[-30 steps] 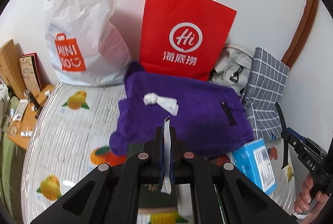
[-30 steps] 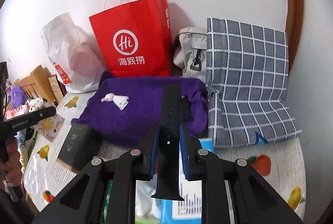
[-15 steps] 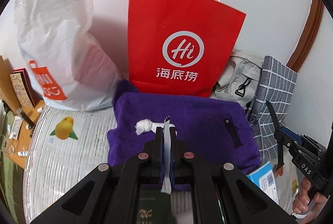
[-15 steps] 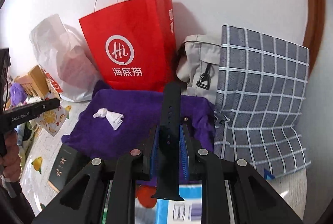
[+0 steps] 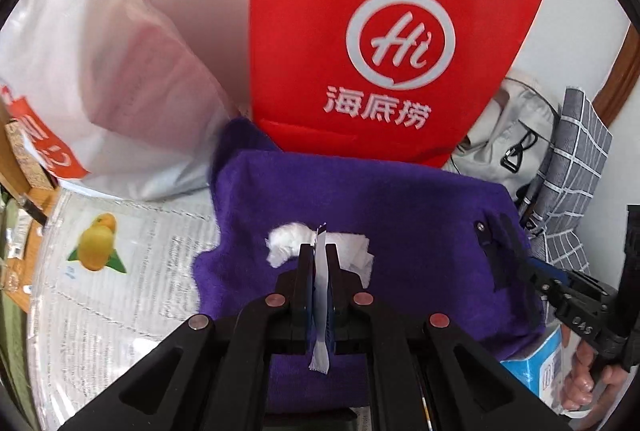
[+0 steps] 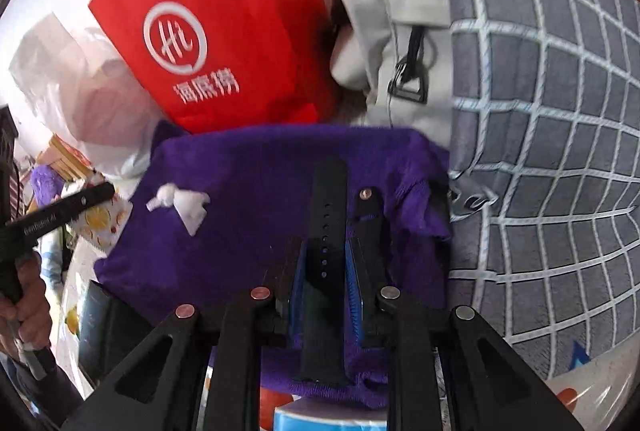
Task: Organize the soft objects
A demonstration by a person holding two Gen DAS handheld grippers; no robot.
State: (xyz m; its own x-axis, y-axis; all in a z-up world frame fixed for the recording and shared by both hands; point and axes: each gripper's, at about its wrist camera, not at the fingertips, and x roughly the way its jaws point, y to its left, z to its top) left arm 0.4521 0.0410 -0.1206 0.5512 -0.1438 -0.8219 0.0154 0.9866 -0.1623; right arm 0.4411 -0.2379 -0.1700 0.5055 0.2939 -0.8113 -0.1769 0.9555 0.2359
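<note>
The left gripper has its fingers pinched on a thin white packet, hovering over the purple towel beside the white tissue wad — apparently a collecting spot. The right gripper clamps a black watch strap upright — next to the strap piece lying there.

Red bag top and handles cut off by left wrist frame. White plastic bag blurred, logo partly out of view. Blue box mostly hidden under purple towel. Right tool covers the strap's middle.
</note>
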